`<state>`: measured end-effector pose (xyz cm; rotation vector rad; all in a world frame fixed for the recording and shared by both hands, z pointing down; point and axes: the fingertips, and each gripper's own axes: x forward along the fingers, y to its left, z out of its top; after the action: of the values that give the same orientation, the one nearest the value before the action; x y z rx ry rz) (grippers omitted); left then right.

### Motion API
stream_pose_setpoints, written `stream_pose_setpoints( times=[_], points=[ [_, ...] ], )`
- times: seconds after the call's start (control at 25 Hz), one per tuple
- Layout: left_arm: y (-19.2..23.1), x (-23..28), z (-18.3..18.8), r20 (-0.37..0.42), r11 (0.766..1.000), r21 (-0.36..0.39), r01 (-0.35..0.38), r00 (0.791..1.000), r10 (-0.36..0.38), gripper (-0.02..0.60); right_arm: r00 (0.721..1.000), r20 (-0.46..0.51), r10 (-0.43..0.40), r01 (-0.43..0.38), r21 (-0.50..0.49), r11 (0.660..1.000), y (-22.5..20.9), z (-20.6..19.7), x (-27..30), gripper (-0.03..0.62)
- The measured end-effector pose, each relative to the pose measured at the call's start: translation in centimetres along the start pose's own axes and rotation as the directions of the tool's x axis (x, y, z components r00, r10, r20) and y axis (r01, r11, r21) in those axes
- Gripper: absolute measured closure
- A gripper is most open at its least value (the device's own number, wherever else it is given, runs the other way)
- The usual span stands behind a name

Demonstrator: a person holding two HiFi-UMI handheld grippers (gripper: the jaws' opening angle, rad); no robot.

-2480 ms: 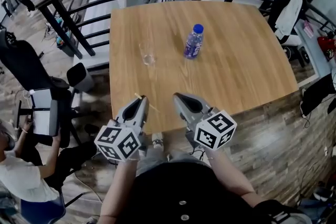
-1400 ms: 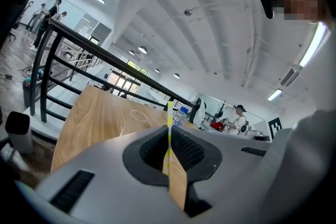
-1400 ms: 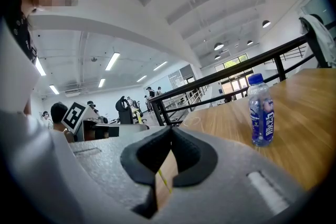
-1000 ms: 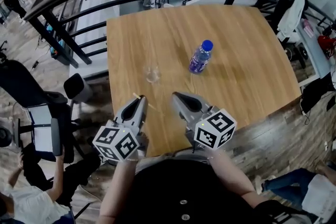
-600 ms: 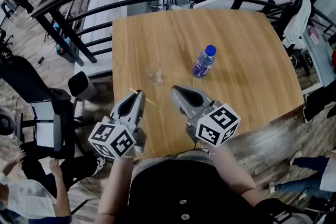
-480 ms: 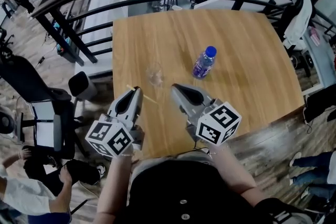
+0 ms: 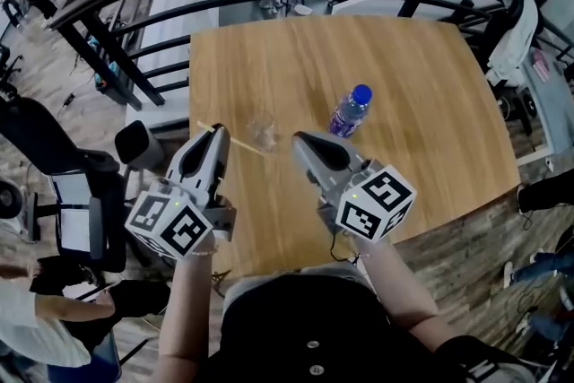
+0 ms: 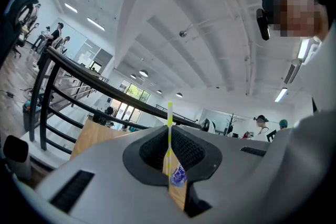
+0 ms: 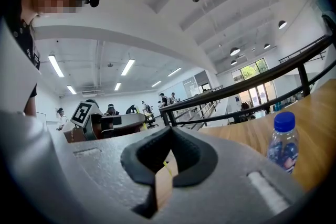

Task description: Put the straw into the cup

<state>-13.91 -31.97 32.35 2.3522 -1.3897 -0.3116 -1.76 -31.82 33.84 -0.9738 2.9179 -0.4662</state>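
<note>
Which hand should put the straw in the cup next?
Left. The left gripper is shut on the straw, and the straw's end lies close beside the cup. The right gripper holds nothing.

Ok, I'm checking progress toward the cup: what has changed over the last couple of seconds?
The left gripper, jaws shut on the straw throughout, has lifted and carried it forward, nearer the cup. The right gripper edged forward too. Cup and bottle stand as before.
</note>
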Motion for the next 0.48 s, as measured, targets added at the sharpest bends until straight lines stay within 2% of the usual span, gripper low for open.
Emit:
stream_pose_setpoints(
  times=[0.24,0.48],
  points=[
    [1.8,1.9,2.0,0.067,1.0,-0.008,-0.013,0.998,0.013,0.551,1.0,-0.01,-0.006,0.006,0.016,1.0,-2.0,-0.5,1.6,0.595],
    [2.8,4.2,2.3,0.112,1.0,-0.019,-0.025,0.993,0.027,0.551,0.999,-0.045,-0.002,0.004,0.054,0.999,-3.9,-2.0,2.3,0.595]
  ],
)
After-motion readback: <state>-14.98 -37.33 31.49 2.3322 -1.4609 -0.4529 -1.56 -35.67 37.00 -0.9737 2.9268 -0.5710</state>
